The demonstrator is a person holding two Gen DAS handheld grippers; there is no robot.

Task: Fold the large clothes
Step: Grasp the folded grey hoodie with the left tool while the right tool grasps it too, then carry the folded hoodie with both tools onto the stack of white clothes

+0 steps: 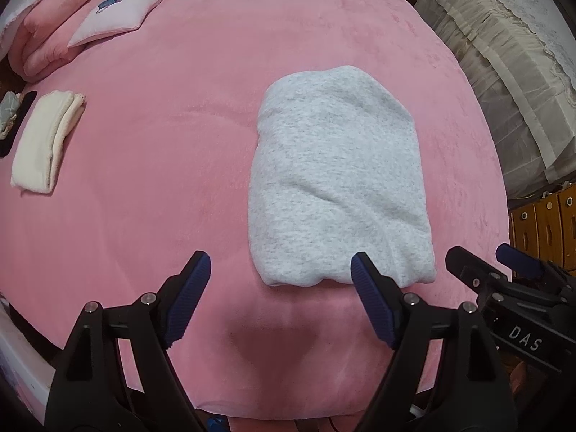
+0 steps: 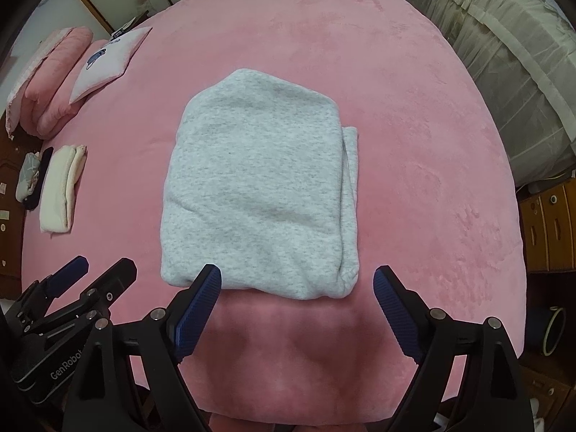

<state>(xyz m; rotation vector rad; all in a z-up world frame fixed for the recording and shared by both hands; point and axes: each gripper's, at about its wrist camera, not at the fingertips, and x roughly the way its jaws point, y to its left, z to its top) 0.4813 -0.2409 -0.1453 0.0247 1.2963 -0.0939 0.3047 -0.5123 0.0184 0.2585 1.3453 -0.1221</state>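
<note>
**Grey garment folded on the pink bed, both claws spread and empty**

A grey garment (image 1: 338, 187) lies folded into a thick rectangle on the pink bed (image 1: 162, 144), near the front edge. Its top layer is smooth apart from a few soft creases. In the right wrist view a narrower folded layer sticks out along the right side of the garment (image 2: 259, 187), and the corner nearest the camera is rounded and bunched.

The left claw (image 1: 280, 280) is spread wide and holds nothing. Its right finger overlaps the garment's near edge in the picture; whether it touches the cloth cannot be told. The right claw (image 2: 297, 288) is also spread and empty, hovering just in front of the garment's near edge, its left finger overlapping that edge in view. The two claws sit side by side, each showing at the margin of the other's camera.

Well apart on the left side of the bed lies a folded cream cloth (image 2: 59, 194). Farther back on the left are a pink quilt (image 1: 54, 28) and a pale pillow (image 1: 118, 14) with a small printed figure. A curtain (image 2: 504, 72) hangs to the right of the bed.
</note>
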